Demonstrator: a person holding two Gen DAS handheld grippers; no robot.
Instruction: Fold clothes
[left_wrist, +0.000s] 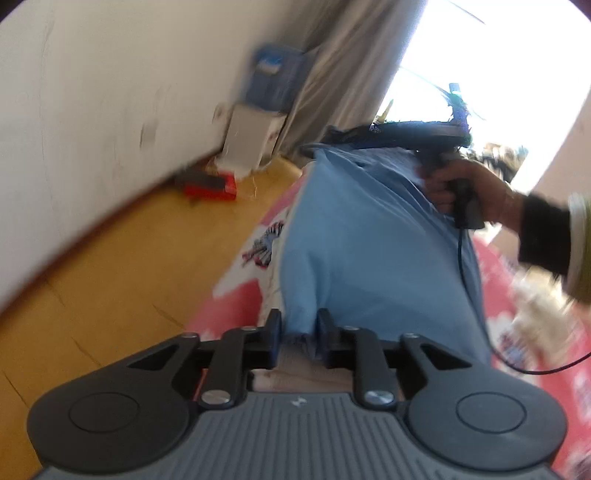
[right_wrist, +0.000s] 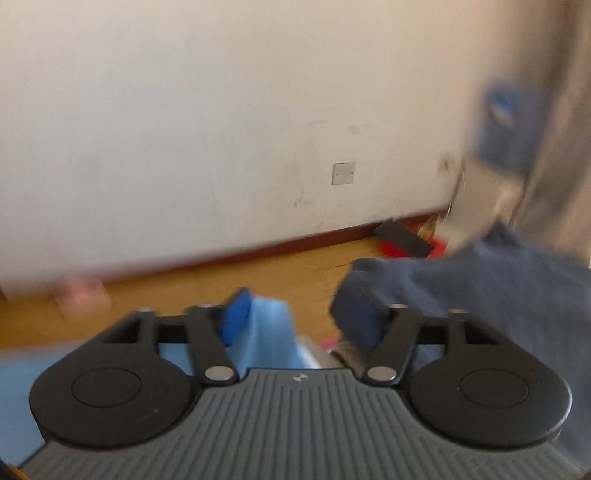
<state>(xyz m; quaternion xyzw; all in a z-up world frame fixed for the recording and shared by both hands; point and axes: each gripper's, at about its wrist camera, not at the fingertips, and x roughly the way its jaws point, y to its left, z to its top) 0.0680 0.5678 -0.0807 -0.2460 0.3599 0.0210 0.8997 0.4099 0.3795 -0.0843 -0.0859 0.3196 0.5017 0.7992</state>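
Between both tongs, blue garment (left_wrist: 369, 240) stretched lengthwise; left tongs (left_wrist: 299, 332) pinch hem, right tongs (right_wrist: 295, 325) spread.

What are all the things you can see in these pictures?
Garment: one, light blue, stretched over the bed.
Bed cover: one, red and white, under the garment.
Dark blue cloth: one, draped by the right gripper.
Box: one, red and black, on the floor by the wall.
Curtain: one, grey, beside the window.
Left gripper: black, garment edge between its fingers.
Right gripper: black, fingers apart.
Hand: one, holding the right gripper's handle.
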